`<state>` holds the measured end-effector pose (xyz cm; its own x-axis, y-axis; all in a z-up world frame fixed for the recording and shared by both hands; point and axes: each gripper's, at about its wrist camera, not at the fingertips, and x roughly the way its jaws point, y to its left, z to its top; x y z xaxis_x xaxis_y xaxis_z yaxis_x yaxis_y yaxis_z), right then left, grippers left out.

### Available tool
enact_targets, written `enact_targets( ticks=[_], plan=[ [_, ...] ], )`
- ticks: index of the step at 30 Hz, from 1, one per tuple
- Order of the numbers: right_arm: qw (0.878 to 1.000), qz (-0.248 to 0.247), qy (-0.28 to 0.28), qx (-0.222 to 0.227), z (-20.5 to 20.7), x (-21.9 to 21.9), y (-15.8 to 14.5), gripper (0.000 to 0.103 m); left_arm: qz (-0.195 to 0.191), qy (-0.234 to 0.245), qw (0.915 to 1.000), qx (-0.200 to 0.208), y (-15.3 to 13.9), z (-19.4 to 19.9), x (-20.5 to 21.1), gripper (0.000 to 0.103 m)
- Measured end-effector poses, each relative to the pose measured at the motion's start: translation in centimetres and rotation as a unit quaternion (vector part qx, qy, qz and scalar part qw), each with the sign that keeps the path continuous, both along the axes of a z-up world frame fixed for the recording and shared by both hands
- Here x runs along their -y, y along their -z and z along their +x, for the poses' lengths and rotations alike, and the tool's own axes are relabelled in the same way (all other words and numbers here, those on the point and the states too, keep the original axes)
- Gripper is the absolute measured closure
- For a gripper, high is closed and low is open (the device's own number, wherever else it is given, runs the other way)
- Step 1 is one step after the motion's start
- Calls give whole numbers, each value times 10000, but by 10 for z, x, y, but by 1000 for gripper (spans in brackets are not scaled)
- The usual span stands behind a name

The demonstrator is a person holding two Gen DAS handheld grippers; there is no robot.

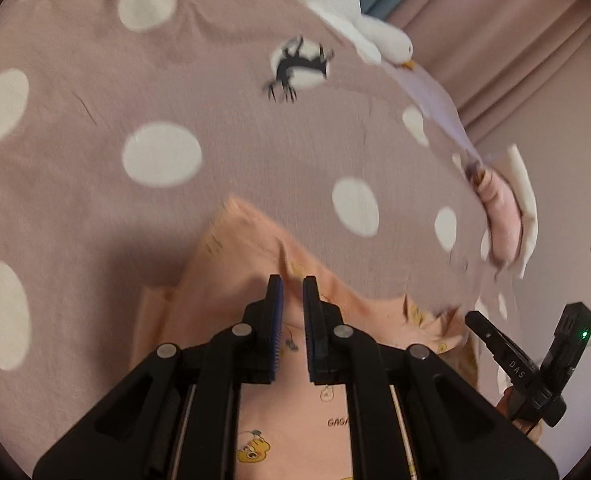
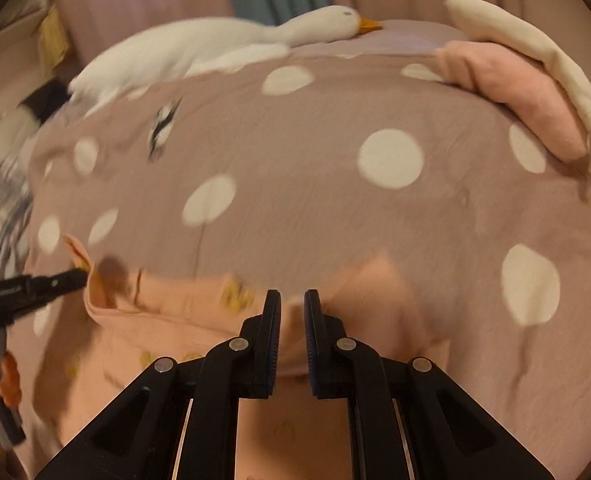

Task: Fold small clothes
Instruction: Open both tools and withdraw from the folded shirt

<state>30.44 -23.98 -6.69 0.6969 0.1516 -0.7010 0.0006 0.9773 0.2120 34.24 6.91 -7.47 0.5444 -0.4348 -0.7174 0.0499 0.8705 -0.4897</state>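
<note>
My left fingers point(image 1: 292, 286) stood narrowly parted over the peach garment point(image 1: 255, 256), gripping nothing visible. Right fingers point(image 2: 292, 300) likewise, slightly apart above its blurred near edge. Garment lay on the dotted bed cover point(image 1: 95, 184). Farther: folded pink cloth point(image 2: 523, 100), plush goose point(image 2: 223, 44).

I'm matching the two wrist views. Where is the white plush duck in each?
Left wrist: white plush duck at top centre-right, orange beak pointing right.
Right wrist: it lies across the upper left to centre, beak right.
Shared landmark: the folded pink garment.
</note>
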Motion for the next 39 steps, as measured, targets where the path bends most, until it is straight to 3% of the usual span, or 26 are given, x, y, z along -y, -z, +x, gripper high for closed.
enact_targets(
  ticks=[4, 7, 12, 14, 16, 19, 21, 22, 23, 27, 33, 36, 38, 39],
  plan=[
    [9999, 23, 27, 124, -19, 6, -5, 93, 158, 85, 9997, 142, -9, -16, -8, 85],
    [9997, 155, -180, 106, -29, 8, -2, 93, 261, 380, 9989, 39, 0, -33, -6, 85],
    [9956, 444, -747, -357, -29, 3, 15, 93, 806, 933, 9924, 30, 22, -67, 7, 84],
    [9965, 271, -472, -636, -19, 8, 27, 93, 1110, 1073, 9880, -65, 36, -80, 9, 84],
    [9979, 149, 42, -626, -11, 25, 29, 93, 1247, 1170, 9853, 2, 42, -90, 7, 84],
    [9934, 694, 773, -489, -6, 64, 24, 93, 1299, 1215, 9840, 84, 39, -101, 2, 82],
    [9862, 1258, 1002, -398, -5, 87, 22, 78, 1251, 1192, 9849, 77, 40, -102, -1, 82],
    [9829, 1477, 1030, -382, -4, 94, 23, 61, 1217, 1184, 9855, 71, 41, -103, -2, 82],
    [9791, 1706, 1033, -397, -2, 100, 25, 53, 1154, 1159, 9865, 67, 42, -104, -5, 82],
    [9732, 2026, 887, -626, 15, 99, 37, 54, 952, 1056, 9898, 29, 44, -108, -13, 82],
    [9809, 1799, 600, -431, 20, 79, 30, 54, 922, 1049, 9902, -1, 42, -109, -12, 82],
    [9824, 1594, 435, -869, 32, 72, 39, 58, 908, 1064, 9902, -13, 42, -108, -13, 82],
    [9838, 1440, 289, -1029, 35, 68, 41, 85, 856, 1055, 9907, -27, 42, -107, -14, 82],
    [9860, 1336, 266, -966, 34, 67, 38, 94, 840, 1052, 9909, -32, 43, -107, -15, 82]
  ],
)
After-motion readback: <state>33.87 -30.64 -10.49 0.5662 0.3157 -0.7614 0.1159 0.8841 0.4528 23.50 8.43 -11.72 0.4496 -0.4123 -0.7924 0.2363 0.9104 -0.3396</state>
